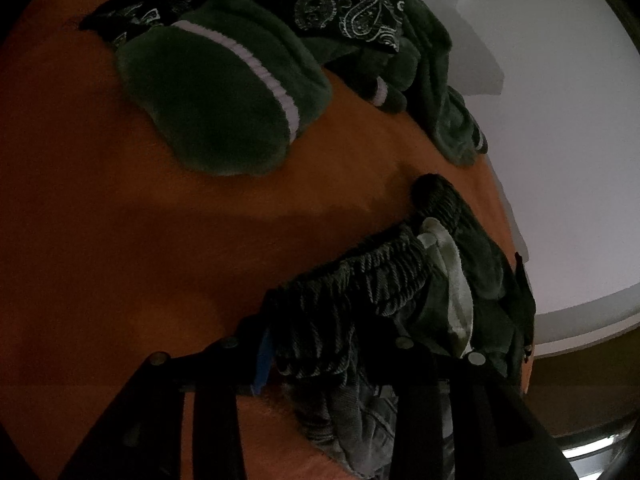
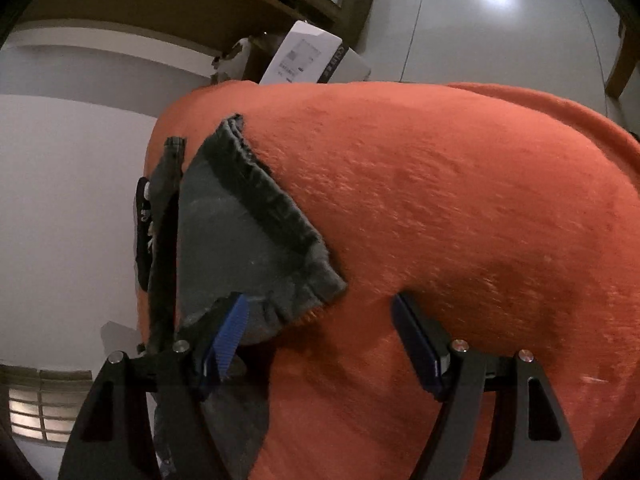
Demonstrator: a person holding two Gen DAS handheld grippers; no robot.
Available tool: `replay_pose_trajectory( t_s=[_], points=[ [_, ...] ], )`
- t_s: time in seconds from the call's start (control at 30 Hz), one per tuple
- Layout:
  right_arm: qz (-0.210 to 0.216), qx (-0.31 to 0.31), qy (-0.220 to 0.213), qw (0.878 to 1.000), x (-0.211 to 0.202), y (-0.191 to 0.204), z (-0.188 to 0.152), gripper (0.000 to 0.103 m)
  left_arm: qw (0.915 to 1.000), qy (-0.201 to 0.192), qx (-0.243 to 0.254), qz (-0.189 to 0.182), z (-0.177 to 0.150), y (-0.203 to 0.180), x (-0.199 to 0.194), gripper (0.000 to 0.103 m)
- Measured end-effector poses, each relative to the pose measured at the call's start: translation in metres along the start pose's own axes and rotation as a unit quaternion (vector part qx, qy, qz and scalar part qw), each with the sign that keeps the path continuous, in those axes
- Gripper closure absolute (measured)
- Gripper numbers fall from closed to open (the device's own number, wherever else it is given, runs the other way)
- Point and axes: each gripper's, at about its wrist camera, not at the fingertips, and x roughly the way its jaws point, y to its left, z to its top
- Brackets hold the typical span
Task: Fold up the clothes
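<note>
Grey garment [image 2: 240, 224] lies at edge of orange blanket [image 2: 460, 200]. Left gripper [image 1: 332, 356] pinches its ribbed waistband. Right gripper [image 2: 328, 344] wide, empty, one finger over cloth. Should close on hem before folding.

I count one orange blanket [image 2: 440, 200], one grey garment [image 2: 240, 240], one green fleece garment [image 1: 208, 92], one paisley cloth [image 1: 340, 4], one white box [image 2: 308, 56].

Print on show, none you can read

You get one printed label, on the white box [image 2: 306, 56] at twelve o'clock in your right wrist view, past the far edge of the orange blanket [image 2: 440, 200]; its lines and code blocks are too small to read. The box's dark side strip carries pale lettering, equally blurred. Your left wrist view shows no writing.
</note>
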Motion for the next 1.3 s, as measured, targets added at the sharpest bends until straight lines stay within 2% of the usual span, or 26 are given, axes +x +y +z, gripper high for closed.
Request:
replay_pose_trajectory(
  t_s=[0.03, 0.17, 0.27, 0.3, 0.33, 0.37, 0.43, 0.53, 0.63, 0.7, 0.8, 0.83, 0.9, 0.93, 0.97, 1.03, 1.07, 1.13, 1.17, 1.27, 1.3],
  points=[
    [0.002, 0.005, -0.002, 1.0, 0.003, 0.002, 0.001, 0.041, 1.0, 0.0, -0.001, 0.001, 0.0, 0.0, 0.001, 0.065],
    [0.002, 0.035, 0.017, 0.999, 0.022, 0.0, 0.005, 0.057, 0.9999, 0.002, -0.006, 0.011, -0.002, 0.002, 0.003, 0.064],
    [-0.005, 0.057, 0.021, 0.998, 0.03, -0.002, 0.005, 0.057, 0.9998, 0.002, -0.014, 0.013, -0.002, 0.003, 0.007, 0.063],
    [-0.004, 0.065, 0.017, 0.998, 0.031, -0.004, 0.006, 0.061, 0.9998, 0.002, -0.017, 0.013, -0.002, 0.004, 0.008, 0.063],
    [-0.002, 0.072, 0.009, 0.997, 0.03, -0.006, 0.006, 0.067, 0.9997, 0.002, -0.02, 0.013, -0.003, 0.005, 0.01, 0.063],
    [-0.002, 0.077, -0.001, 0.997, 0.027, -0.007, 0.007, 0.083, 0.9997, 0.002, -0.021, 0.014, -0.003, 0.005, 0.011, 0.062],
    [-0.003, 0.071, -0.026, 0.997, 0.015, -0.006, 0.011, 0.086, 0.9996, 0.001, -0.022, 0.016, -0.003, 0.005, 0.013, 0.062],
    [-0.024, 0.005, -0.077, 0.997, -0.02, 0.013, 0.023, 0.09, 0.9994, 0.003, -0.029, 0.018, -0.003, 0.007, 0.015, 0.062],
    [-0.032, -0.049, -0.129, 0.99, -0.059, 0.034, 0.037, 0.094, 0.9993, 0.001, -0.03, 0.02, -0.003, 0.006, 0.017, 0.061],
    [-0.042, -0.072, -0.137, 0.987, -0.068, 0.041, 0.042, 0.094, 0.9993, -0.001, -0.029, 0.022, -0.004, 0.005, 0.019, 0.061],
    [-0.063, -0.066, -0.125, 0.988, -0.062, 0.029, 0.044, 0.094, 0.9992, 0.002, -0.032, 0.023, -0.004, 0.007, 0.022, 0.061],
    [-0.078, -0.067, -0.101, 0.99, -0.05, 0.024, 0.05, 0.094, 0.9992, 0.005, -0.032, 0.024, -0.003, 0.007, 0.023, 0.061],
    [-0.122, -0.058, -0.02, 0.991, -0.015, 0.011, 0.064, 0.092, 0.9991, 0.012, -0.032, 0.025, -0.001, 0.006, 0.024, 0.061],
    [-0.139, -0.032, 0.028, 0.989, -0.004, -0.002, 0.066, 0.089, 0.9992, 0.015, -0.03, 0.024, 0.001, 0.006, 0.024, 0.061],
    [-0.126, 0.001, 0.056, 0.99, 0.0, -0.014, 0.068, 0.089, 0.9992, 0.017, -0.028, 0.023, 0.001, 0.007, 0.024, 0.061],
    [-0.098, 0.04, 0.057, 0.993, -0.009, -0.023, 0.074, 0.086, 0.9992, 0.022, -0.023, 0.022, 0.002, 0.008, 0.023, 0.061],
    [-0.099, 0.03, 0.051, 0.993, -0.014, -0.019, 0.079, 0.083, 0.9992, 0.023, -0.025, 0.021, 0.002, 0.009, 0.023, 0.06],
    [-0.112, 0.006, 0.045, 0.993, -0.017, -0.01, 0.086, 0.054, 0.9992, 0.02, -0.028, 0.022, 0.0, 0.01, 0.021, 0.06],
    [-0.121, -0.008, 0.04, 0.992, -0.015, -0.004, 0.089, 0.049, 0.9991, 0.019, -0.028, 0.025, -0.001, 0.009, 0.022, 0.06],
    [-0.156, -0.061, 0.037, 0.985, -0.005, 0.02, 0.095, 0.048, 0.999, 0.016, -0.025, 0.033, -0.002, 0.007, 0.023, 0.06],
    [-0.18, -0.101, 0.031, 0.978, -0.002, 0.033, 0.096, 0.048, 0.999, 0.017, -0.025, 0.035, -0.002, 0.006, 0.023, 0.06]
  ],
)
